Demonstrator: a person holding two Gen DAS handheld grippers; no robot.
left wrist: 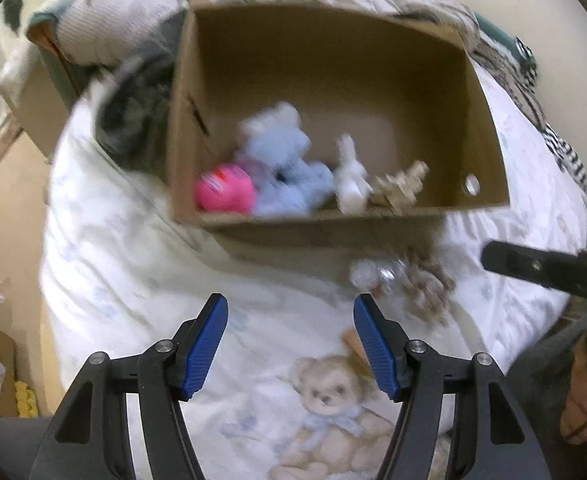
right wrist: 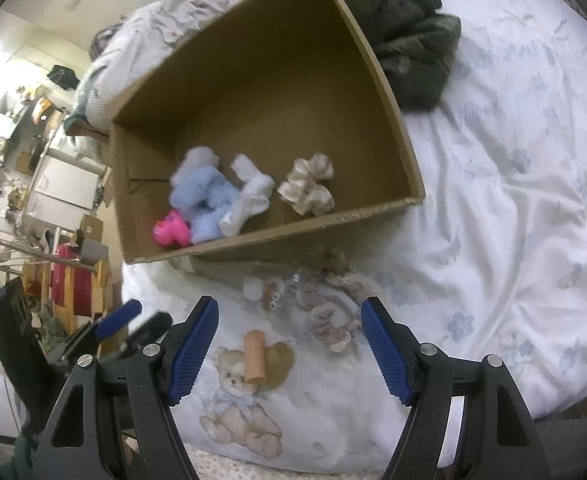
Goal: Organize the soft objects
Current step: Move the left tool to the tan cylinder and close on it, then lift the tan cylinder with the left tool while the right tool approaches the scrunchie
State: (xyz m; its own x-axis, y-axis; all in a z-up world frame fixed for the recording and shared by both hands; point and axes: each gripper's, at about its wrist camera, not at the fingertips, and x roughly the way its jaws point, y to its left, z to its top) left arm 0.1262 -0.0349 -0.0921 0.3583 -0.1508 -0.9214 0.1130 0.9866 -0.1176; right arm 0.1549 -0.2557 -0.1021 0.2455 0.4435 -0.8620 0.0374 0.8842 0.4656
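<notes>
An open cardboard box [left wrist: 485,128] [right wrist: 397,128] lies on a white bed cover. Inside are a pink ball toy [left wrist: 225,194] [right wrist: 171,232], a light blue plush [left wrist: 289,164] [right wrist: 205,200], a white soft piece [left wrist: 351,182] [right wrist: 249,200] and a beige scrunchie-like piece [left wrist: 403,186] [right wrist: 309,188]. In front of the box lie small soft items [left wrist: 409,280] [right wrist: 325,312] and a peach tube [right wrist: 255,356]. My left gripper [left wrist: 291,344] is open and empty, short of the box. My right gripper [right wrist: 289,348] is open and empty over the loose items.
A dark green garment [right wrist: 409,40] lies right of the box in the right wrist view. A teddy bear print [left wrist: 333,420] [right wrist: 237,412] is on the cover. The other gripper shows at each view's side [left wrist: 541,268] [right wrist: 113,324]. Cluttered shelves [right wrist: 33,184] stand beyond the bed.
</notes>
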